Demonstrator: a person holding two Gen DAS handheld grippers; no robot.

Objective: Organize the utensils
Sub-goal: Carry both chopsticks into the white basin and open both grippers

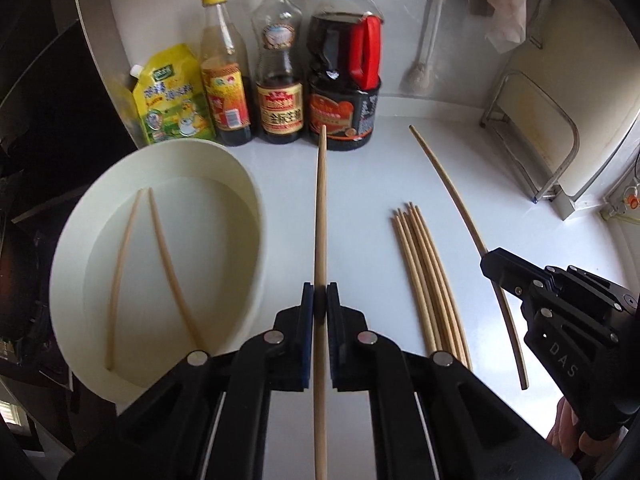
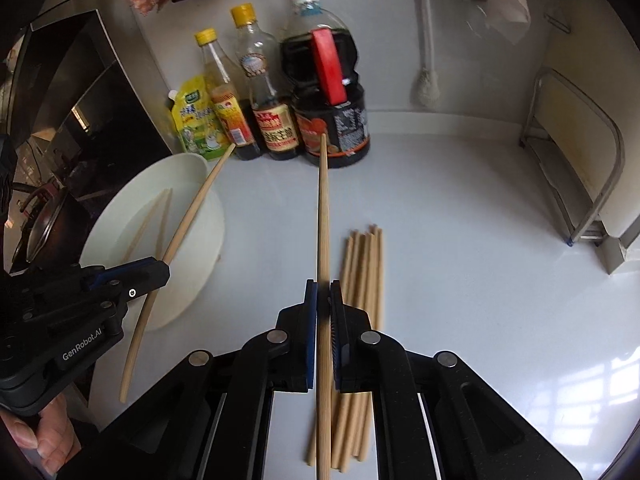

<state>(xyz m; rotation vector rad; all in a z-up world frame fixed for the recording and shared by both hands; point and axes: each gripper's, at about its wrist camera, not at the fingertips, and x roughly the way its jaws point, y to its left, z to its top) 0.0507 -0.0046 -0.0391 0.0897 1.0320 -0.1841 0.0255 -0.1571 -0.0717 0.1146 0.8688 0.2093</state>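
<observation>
Left gripper (image 1: 320, 300) is closed tight on a single wooden chopstick (image 1: 321, 216), which runs straight out between the blue pads toward the bottles and passes back under the camera. Right gripper (image 2: 323, 300) is likewise clamped on its own chopstick (image 2: 323, 216), held the same way along the fingers. In the left wrist view the right gripper sits at the right edge with its chopstick curving past it above the counter; in the right wrist view the left gripper sits at the lower left, its chopstick crossing over the bowl rim. A bundle of loose chopsticks (image 1: 430, 280) lies on the white countertop (image 2: 460, 240), between the two grippers. The white bowl (image 1: 76, 240) stands at the left and has two chopsticks (image 1: 160, 260) lying inside. Behind it, against the wall: a yellow-green refill pouch (image 1: 172, 96), two yellow-capped bottles (image 1: 224, 80), and a large dark soy sauce jug (image 1: 346, 76) with a red handle. A metal rack (image 2: 576, 168) stands at the right.
</observation>
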